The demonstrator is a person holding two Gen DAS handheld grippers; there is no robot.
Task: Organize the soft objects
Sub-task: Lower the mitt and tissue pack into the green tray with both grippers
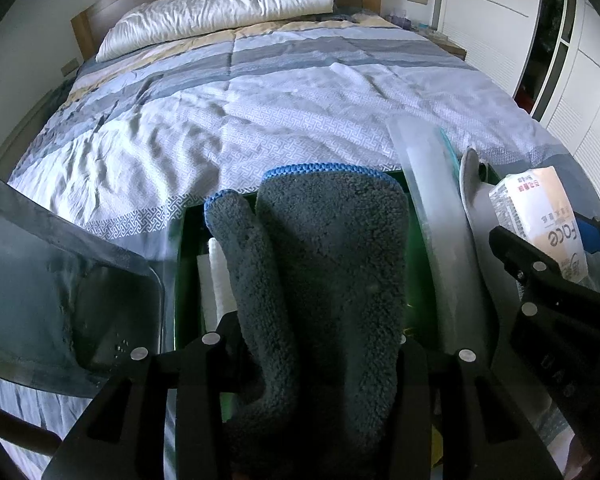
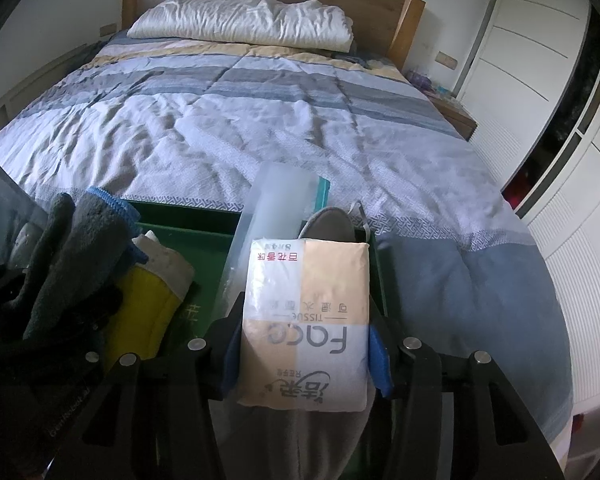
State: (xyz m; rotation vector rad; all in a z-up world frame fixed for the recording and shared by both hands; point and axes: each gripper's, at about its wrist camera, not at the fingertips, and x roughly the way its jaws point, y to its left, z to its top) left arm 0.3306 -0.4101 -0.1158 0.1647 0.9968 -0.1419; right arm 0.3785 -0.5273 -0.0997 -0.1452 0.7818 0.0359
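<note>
Both grippers tilt down over green bin. Left gripper clamps grey microfibre cloth; right gripper clamps tissue pack.

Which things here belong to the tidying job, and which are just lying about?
Part of the job:
- grey towel in the left gripper
- tissue pack in the right gripper
- green bin
- yellow cloth
- grey slipper

Just lying about:
- bed cover
- pillow
- wardrobe
</note>
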